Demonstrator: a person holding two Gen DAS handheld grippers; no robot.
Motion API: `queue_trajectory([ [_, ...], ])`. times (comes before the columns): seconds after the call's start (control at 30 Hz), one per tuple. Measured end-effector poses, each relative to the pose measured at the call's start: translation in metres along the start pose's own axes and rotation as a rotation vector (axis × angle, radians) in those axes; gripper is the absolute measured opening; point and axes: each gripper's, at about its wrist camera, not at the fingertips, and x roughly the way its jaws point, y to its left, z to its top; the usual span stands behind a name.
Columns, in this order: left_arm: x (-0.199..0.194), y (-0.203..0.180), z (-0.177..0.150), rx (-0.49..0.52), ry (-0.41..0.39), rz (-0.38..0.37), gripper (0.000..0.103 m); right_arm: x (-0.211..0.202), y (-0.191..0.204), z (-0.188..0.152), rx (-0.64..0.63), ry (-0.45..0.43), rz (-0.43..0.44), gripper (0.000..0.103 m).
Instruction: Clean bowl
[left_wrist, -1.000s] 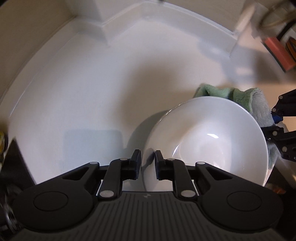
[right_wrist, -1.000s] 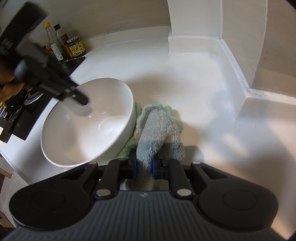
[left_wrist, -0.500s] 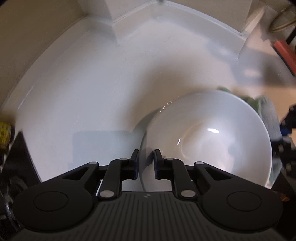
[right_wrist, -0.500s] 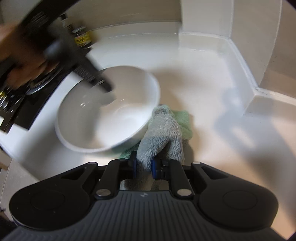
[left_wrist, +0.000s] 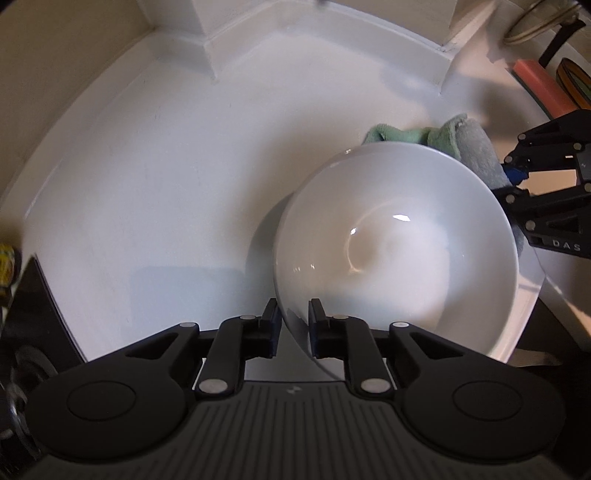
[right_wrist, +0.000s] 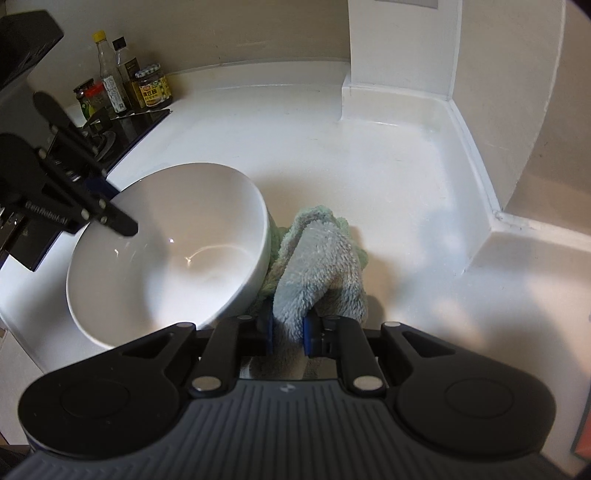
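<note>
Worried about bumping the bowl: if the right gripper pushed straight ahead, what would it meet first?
Probably the white countertop, beyond the cloth its fingers hold; the bowl sits left of that line.

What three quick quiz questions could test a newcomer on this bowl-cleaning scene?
1. True or false: the bowl sits flat on the counter.
2. What does the right gripper hold?
3. The bowl's rim runs between the fingers of which gripper: A) left gripper, B) right, C) neither?

Key:
1. False: it is tilted.
2. The cloth, fluffy, green and grey.
3. A; its jaws are opening around the rim.
</note>
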Motion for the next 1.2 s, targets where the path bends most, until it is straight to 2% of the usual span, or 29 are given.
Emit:
queue_trajectory([
  [0.1, 0.005, 0.0, 0.013, 0.022, -0.011, 0.0, 0.014, 0.0, 0.002, -0.001, -0.026, -0.008, 0.0, 0.013],
  [0.23, 0.013, 0.0, 0.026, -0.018, 0.008, -0.004, 0.012, -0.001, 0.003, -0.002, -0.054, -0.01, 0.009, 0.013],
  [0.33, 0.008, -0.001, 0.021, -0.015, 0.003, 0.023, 0.012, -0.006, 0.007, -0.007, -0.059, -0.004, 0.009, 0.013],
  [0.47, 0.008, 0.002, 0.018, -0.053, -0.007, 0.023, 0.012, -0.016, 0.025, -0.019, -0.065, 0.019, 0.018, 0.013],
  [0.73, 0.007, -0.004, 0.011, -0.063, -0.009, 0.06, 0.012, -0.036, 0.069, -0.036, -0.069, 0.036, 0.089, 0.013],
  [0.83, 0.006, -0.005, 0.003, -0.065, 0.004, 0.068, 0.013, -0.031, 0.055, -0.031, -0.013, 0.029, 0.085, 0.012],
  [1.03, -0.004, -0.008, -0.015, -0.11, 0.024, -0.023, 0.022, -0.02, 0.018, -0.018, 0.012, -0.015, -0.014, 0.013],
  [1.2, -0.008, 0.009, -0.014, -0.156, 0.008, -0.068, 0.02, -0.012, 0.01, -0.018, -0.016, -0.012, -0.011, 0.013],
])
